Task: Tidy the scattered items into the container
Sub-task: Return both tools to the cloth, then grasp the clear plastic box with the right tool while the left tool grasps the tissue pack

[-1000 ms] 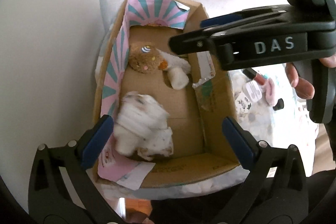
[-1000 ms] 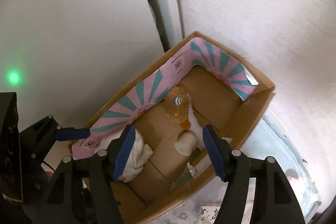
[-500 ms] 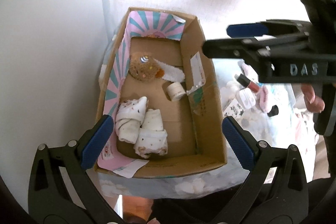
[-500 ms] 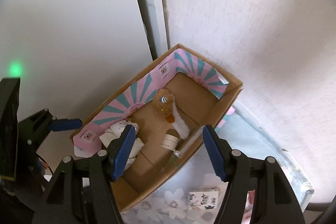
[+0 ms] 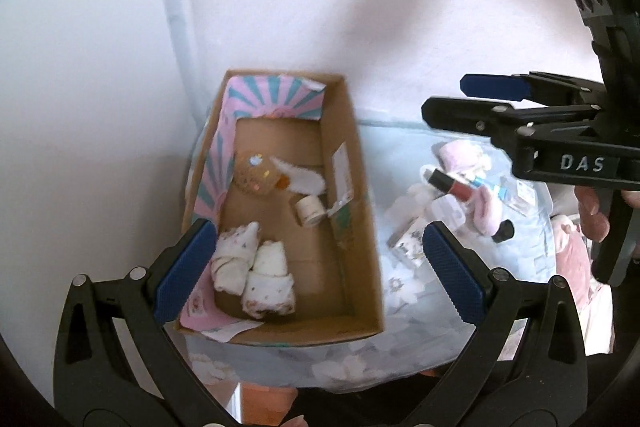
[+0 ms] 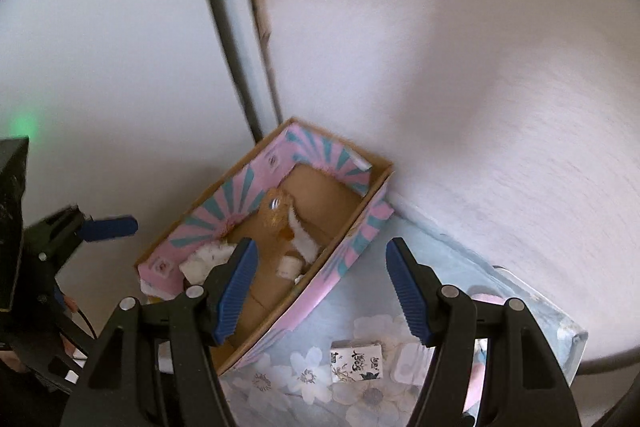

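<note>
The cardboard box [image 5: 362, 227] with pink and teal lining stands against the wall. In it lie a brown plush toy [image 5: 256, 173], a small white roll [image 5: 310, 209] and two rolled white cloths [image 5: 254, 269]. My left gripper [image 5: 320, 267] hovers open above the box's near end, holding nothing. My right gripper [image 5: 443, 94] hangs open over the table to the right of the box. In the right wrist view the right gripper [image 6: 322, 279] is empty above the box's [image 6: 344, 259] right wall. Loose items lie right of the box: a red lip gloss tube [image 5: 452, 185], a small patterned box [image 6: 356, 363] and a white case [image 6: 412, 367].
A floral tablecloth [image 6: 304, 379] covers the table. A pink soft item [image 5: 464, 157] and a black cap [image 5: 504, 231] lie among the loose things. White walls stand close behind and left of the box. A hand [image 5: 592, 215] holds the right gripper's handle.
Both grippers have drawn up and back from the box. The rolled cloths, blurred a second ago, now lie still in it. More of the table and its loose items shows.
</note>
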